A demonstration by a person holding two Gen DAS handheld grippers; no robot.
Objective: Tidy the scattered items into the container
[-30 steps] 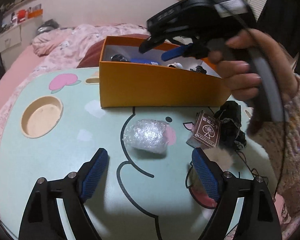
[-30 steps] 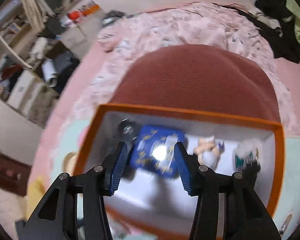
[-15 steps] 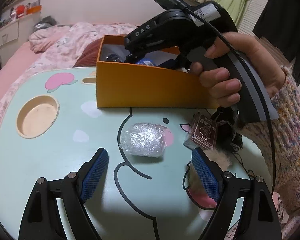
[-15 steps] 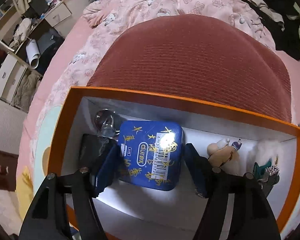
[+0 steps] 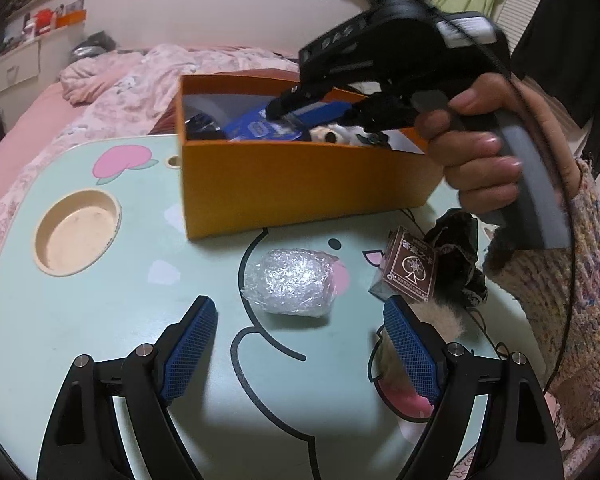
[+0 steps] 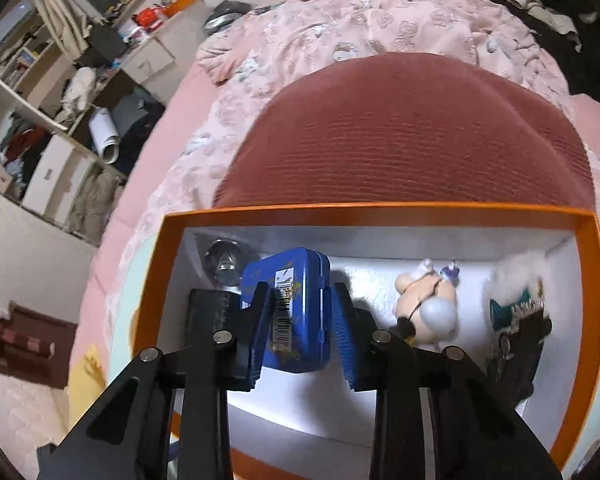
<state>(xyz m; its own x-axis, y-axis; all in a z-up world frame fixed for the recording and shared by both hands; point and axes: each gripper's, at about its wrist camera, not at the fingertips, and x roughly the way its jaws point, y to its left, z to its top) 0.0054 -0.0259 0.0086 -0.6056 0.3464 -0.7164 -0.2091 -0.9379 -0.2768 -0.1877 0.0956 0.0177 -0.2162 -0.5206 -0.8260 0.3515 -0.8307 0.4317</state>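
Through my left wrist camera, my left tool [image 5: 296,344] hangs wide open and empty over the desk [image 5: 100,320], with a bubble-wrap bundle [image 5: 290,282] lying just ahead between its fingers. That bundle looks light, soft and a bit slick, so I judge a gentle squeeze across its middle suits it best. To its right leans a brown card box [image 5: 410,270] printed with a spade and characters too small for me to read; it seems stiff and light, best taken by its flat faces. A black crumpled cloth [image 5: 458,248] sits behind it. The orange box [image 5: 300,188] stands at the far side of the desk, and my right hand [image 5: 488,160] holds the other tool over it, with "DAS" legible on its body. Through my right wrist camera, my right tool [image 6: 300,320] is partly open inside the orange box, its fingers on either side of a blue tin [image 6: 290,308]; whether they grip it I cannot tell. The tin looks rigid and smooth and bears a barcode. A small figurine [image 6: 428,304] lies nearby.
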